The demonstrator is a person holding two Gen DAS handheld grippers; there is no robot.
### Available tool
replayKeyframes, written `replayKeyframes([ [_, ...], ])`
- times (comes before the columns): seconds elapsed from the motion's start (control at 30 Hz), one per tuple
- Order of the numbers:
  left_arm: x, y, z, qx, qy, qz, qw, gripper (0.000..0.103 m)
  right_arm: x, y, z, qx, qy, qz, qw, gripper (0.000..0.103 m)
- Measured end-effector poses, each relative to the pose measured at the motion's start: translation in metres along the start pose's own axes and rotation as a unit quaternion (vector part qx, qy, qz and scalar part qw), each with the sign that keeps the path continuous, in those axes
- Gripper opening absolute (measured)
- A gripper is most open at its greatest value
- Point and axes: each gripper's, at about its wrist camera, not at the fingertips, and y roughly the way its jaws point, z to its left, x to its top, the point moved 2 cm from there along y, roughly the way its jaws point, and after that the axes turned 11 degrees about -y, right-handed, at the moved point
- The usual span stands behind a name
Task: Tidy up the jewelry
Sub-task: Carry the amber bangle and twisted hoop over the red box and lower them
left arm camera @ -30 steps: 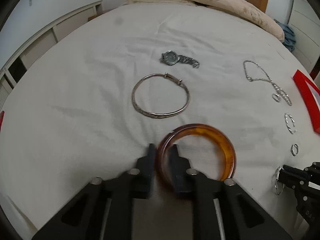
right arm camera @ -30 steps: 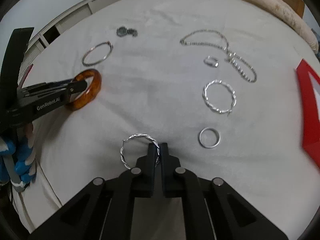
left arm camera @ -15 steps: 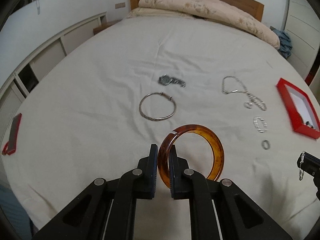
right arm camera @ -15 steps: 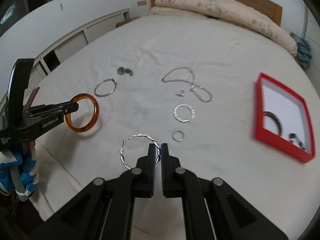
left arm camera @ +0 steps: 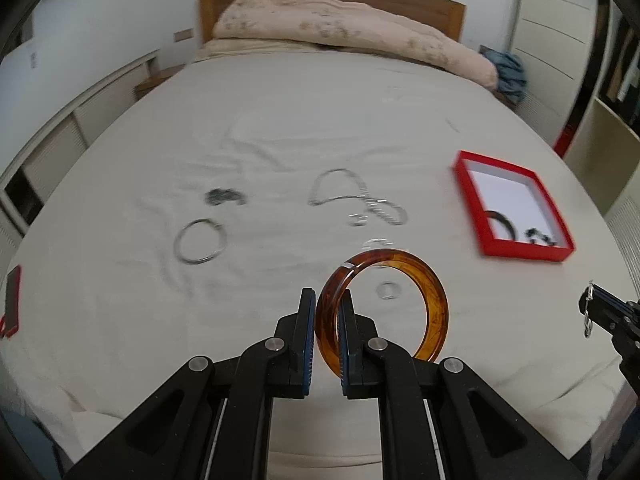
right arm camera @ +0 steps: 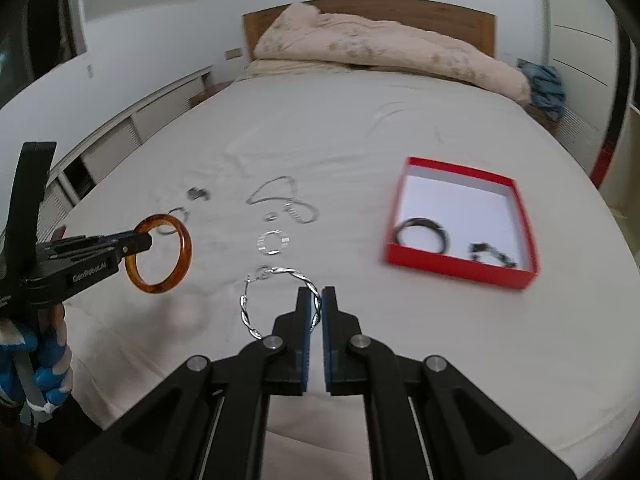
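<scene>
My left gripper (left arm camera: 327, 298) is shut on an amber bangle (left arm camera: 434, 308) and holds it above the white bed; it also shows in the right wrist view (right arm camera: 138, 242) with the bangle (right arm camera: 182, 254). My right gripper (right arm camera: 316, 296) is shut on a twisted silver hoop (right arm camera: 246, 312), lifted off the bed; it shows at the right edge of the left wrist view (left arm camera: 592, 300). A red box (right arm camera: 460, 268) lies to the right, holding a dark bangle (right arm camera: 420, 226) and a small dark piece (right arm camera: 490, 254).
On the bed lie a silver bangle (left arm camera: 200, 242), a watch (left arm camera: 222, 197), a chain necklace (left arm camera: 352, 192), a twisted hoop (right arm camera: 273, 243) and small rings (left arm camera: 389, 290). A folded quilt (left arm camera: 340, 36) lies by the headboard. A red phone (left arm camera: 11, 304) is at the left edge.
Both grippers have lifted higher and pulled back from the bed with the amber bangle and the twisted hoop. The left view has swung right, bringing the red box more into view.
</scene>
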Motion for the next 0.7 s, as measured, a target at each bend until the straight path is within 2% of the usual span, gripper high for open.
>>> replayKeyframes([
  [0.33, 0.018, 0.025, -0.091, -0.040, 0.048, 0.010, 0.9980, 0.010, -0.008, -0.005, -0.095, -0.043, 0.047, -0.001, 0.998, 0.004],
  [0.57, 0.039, 0.068, -0.154, -0.060, 0.089, 0.019, 0.9941, 0.010, -0.003, 0.024, -0.167, -0.070, 0.079, 0.000, 0.994, 0.004],
  [0.7, 0.058, 0.102, -0.186, -0.062, 0.102, 0.021, 0.9926, 0.010, 0.007, 0.052, -0.192, -0.069, 0.085, 0.002, 0.994, 0.004],
])
